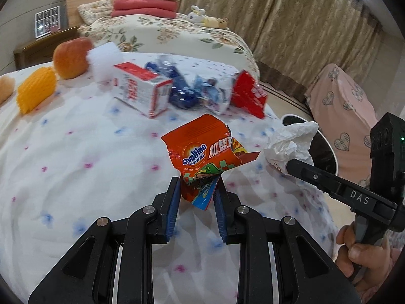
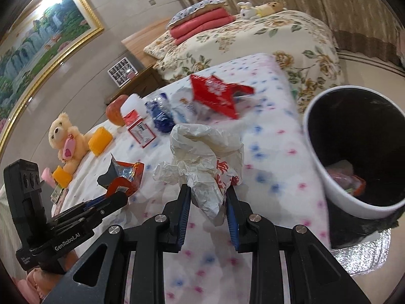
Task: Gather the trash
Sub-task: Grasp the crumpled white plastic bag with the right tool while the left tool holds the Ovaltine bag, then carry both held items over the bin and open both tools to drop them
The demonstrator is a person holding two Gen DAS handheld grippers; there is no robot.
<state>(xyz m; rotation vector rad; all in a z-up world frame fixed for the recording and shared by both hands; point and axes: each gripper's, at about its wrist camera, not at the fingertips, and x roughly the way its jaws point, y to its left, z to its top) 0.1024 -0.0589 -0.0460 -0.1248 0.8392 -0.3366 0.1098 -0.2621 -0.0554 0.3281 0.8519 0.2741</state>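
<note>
Between my left gripper (image 1: 197, 190) jaws sits the lower end of the orange Ovaltine wrapper (image 1: 202, 152), pinched and lifted off the spotted sheet (image 1: 76, 164). My right gripper (image 2: 207, 197) is closed likewise on the crumpled white plastic bag (image 2: 200, 157). Largest target: the white bin (image 2: 329, 177), ahead and right of my right gripper, with some trash already inside. I judge this the carry step. Next move: swing each load over the bin mouth, then release. Red cartons (image 1: 249, 93) remain farther ahead.
</note>
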